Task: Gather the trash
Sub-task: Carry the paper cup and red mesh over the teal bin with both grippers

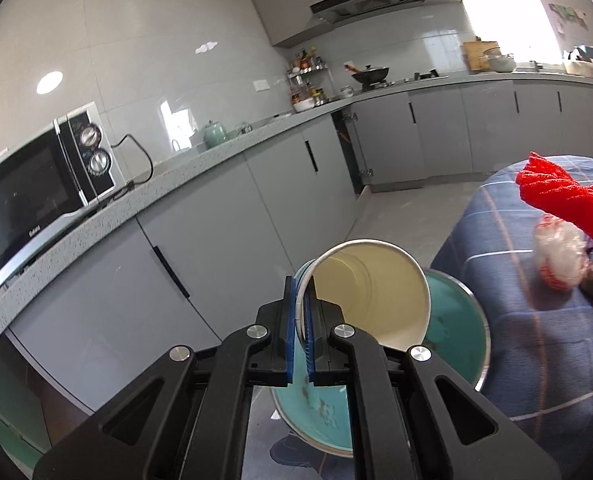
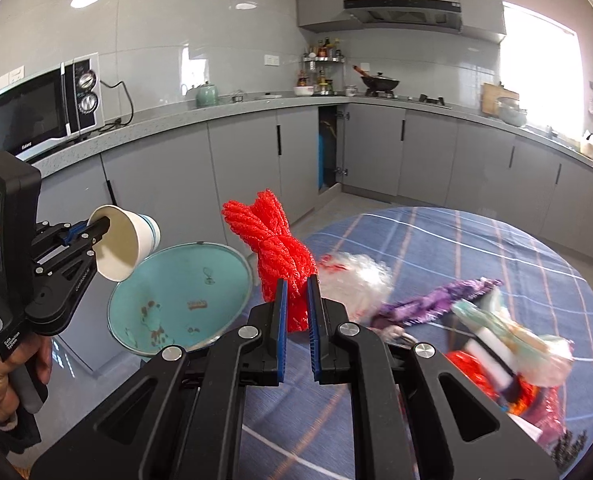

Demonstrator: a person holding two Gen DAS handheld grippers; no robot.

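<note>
1. The left gripper (image 2: 96, 232) is clamped on the wall of a paper cup (image 2: 126, 242), held above the teal bin (image 2: 144, 308) off the table's left edge.
2. The right gripper (image 2: 296, 300) is clenched on a red mesh bundle (image 2: 276, 248) beside the bin; neither looks dropped yet.
3. Wrappers (image 2: 496, 332) crowd the tablecloth's (image 2: 436, 240) right edge, uncollected.
</note>
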